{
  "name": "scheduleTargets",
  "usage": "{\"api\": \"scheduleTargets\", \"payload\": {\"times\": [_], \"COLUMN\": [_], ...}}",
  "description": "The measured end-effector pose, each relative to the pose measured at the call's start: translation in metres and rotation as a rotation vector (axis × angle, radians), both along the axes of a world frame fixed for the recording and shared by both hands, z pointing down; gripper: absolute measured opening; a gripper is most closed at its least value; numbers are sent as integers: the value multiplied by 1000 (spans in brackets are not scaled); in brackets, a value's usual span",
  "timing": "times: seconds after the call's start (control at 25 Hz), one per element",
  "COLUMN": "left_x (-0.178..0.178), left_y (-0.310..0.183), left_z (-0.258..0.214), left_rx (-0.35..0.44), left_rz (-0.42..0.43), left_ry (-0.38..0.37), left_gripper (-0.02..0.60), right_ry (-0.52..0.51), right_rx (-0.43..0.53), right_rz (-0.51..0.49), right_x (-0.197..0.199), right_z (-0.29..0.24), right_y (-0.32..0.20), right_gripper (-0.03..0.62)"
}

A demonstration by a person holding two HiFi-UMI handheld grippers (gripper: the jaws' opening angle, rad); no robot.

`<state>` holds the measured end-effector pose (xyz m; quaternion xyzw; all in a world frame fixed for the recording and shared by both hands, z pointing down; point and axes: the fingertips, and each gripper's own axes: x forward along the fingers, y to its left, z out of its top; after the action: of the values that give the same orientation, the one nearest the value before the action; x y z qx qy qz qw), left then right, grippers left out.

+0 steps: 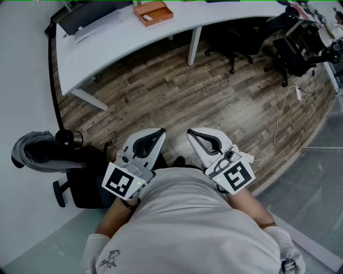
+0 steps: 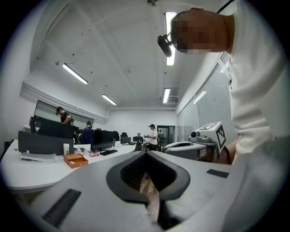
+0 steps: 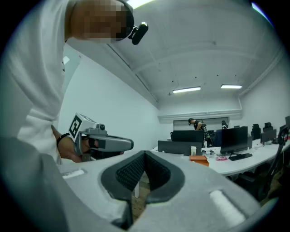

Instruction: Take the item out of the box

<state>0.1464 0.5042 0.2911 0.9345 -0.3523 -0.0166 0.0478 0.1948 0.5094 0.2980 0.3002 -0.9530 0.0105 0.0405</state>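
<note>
An orange box lies open on the curved white desk at the far side of the room, well away from both grippers. It also shows small in the left gripper view as the orange box and in the right gripper view as the orange box. I hold both grippers close to my body above the wooden floor. My left gripper has its jaws shut with nothing between them. My right gripper is likewise shut and empty. Their tips point toward the desk.
A black chair with a grey jacket stands at my left. More black office chairs crowd the far right, with a white cable on the floor. Monitors and several people are in the background.
</note>
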Motion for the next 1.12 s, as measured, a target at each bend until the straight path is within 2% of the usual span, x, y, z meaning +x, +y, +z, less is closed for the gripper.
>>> {"api": "scheduleTargets", "payload": {"times": [0.2, 0.48, 0.72, 0.92, 1.12], "left_x": [-13, -56, -118, -177, -228], "left_y": [-13, -51, -98, -140, -164], "left_z": [-2, 3, 2, -15, -14], "left_rx": [-1, -13, -3, 27, 28], "left_rz": [-6, -21, -15, 7, 9], "left_ry": [11, 25, 43, 31, 28], "left_gripper": [-2, -2, -2, -2, -2], "right_ry": [4, 18, 25, 4, 4], "right_rx": [-4, -13, 2, 18, 22], "right_rz": [-1, -6, -2, 13, 15], "right_x": [-11, -51, -112, -173, -223], "right_z": [0, 4, 1, -16, -15], "right_y": [-12, -49, -96, -138, -161], "right_gripper": [2, 2, 2, 3, 2]}}
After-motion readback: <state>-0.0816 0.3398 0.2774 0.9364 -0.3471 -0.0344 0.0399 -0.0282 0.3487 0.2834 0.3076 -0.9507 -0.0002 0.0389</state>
